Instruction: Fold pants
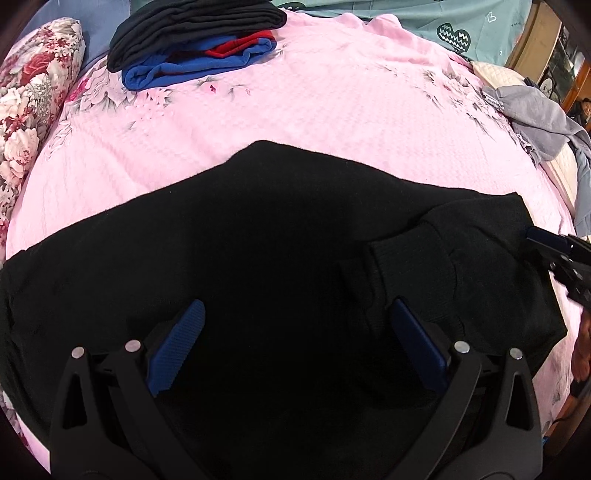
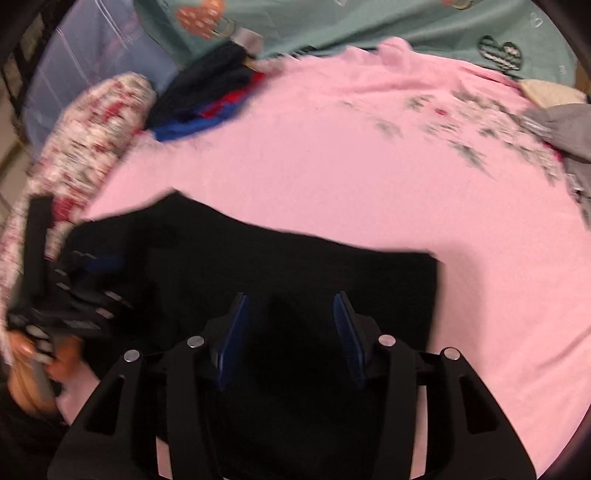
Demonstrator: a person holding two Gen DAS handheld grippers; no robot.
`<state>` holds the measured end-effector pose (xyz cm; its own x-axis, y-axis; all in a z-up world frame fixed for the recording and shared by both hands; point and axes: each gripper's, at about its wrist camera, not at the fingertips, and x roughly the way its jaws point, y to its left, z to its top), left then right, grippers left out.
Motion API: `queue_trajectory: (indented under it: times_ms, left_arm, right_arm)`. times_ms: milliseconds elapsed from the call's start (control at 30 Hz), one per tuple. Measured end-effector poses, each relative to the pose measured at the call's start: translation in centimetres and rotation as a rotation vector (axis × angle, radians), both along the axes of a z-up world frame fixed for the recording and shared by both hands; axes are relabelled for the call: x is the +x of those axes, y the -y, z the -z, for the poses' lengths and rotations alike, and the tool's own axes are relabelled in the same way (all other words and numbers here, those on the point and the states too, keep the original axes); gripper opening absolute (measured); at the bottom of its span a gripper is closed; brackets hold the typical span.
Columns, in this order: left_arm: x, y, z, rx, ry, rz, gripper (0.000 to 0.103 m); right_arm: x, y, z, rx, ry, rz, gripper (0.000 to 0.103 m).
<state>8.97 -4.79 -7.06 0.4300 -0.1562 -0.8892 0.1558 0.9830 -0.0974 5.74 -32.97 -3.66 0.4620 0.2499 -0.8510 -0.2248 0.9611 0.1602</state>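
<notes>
Black pants [image 1: 258, 240] lie flat on the pink bedspread [image 1: 314, 110], with ribbed cuffs [image 1: 406, 258] folded over at the right. My left gripper [image 1: 295, 314] is open just above the pants, blue pads wide apart, holding nothing. The right gripper shows at the left wrist view's right edge [image 1: 554, 254], at the pants' right end. In the blurred right wrist view, my right gripper [image 2: 290, 306] is open above the pants [image 2: 295, 266], empty. The left gripper [image 2: 74, 295] and its hand show at the left.
A stack of folded black, blue and red clothes [image 1: 195, 40] sits at the far left of the bed. A floral pillow [image 1: 29, 110] lies at the left edge. Grey clothing [image 1: 532, 114] is heaped at the right. A teal sheet [image 1: 443, 22] lies beyond.
</notes>
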Motion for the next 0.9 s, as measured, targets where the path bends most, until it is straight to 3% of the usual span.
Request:
queue_trajectory:
  times_ms: [100,200,300,367,500,600,733,900]
  left_arm:
    - [-0.1,0.1,0.0,0.003,0.008,0.005,0.101]
    - [-0.1,0.1,0.0,0.003,0.013,0.004,0.101]
    - [-0.1,0.1,0.0,0.002,0.011,-0.001,0.101]
    - [-0.1,0.1,0.0,0.004,0.012,-0.004,0.101]
    - [-0.1,0.1,0.1,0.006,0.010,-0.007,0.101]
    - [-0.1,0.1,0.0,0.006,0.007,-0.013,0.101]
    - [-0.2,0.1,-0.1,0.003,0.008,-0.012,0.101]
    - [-0.2,0.1,0.0,0.006,0.007,-0.017,0.101]
  right_arm:
    - [0.4,4.8,1.0,-0.047,-0.010,0.207,0.050]
    - [0.0,6.0,0.2,0.011,0.028,0.266,0.050]
    - [-0.9,3.1,-1.3,0.097,0.091,0.121,0.050]
    - [-1.0,1.6,-1.1,0.144,0.059,0.046,0.050]
    - [-0.9,-0.6,1.3,0.040,-0.019,-0.016,0.051]
    - [-1.9,-1.1,0.9,-0.016,0.014,-0.005,0.052]
    - [-4.4,-1.7,-0.2,0.033,0.017,-0.068,0.053]
    - [-6.3,-2.2,1.0,-0.027,-0.002,-0.103,0.056]
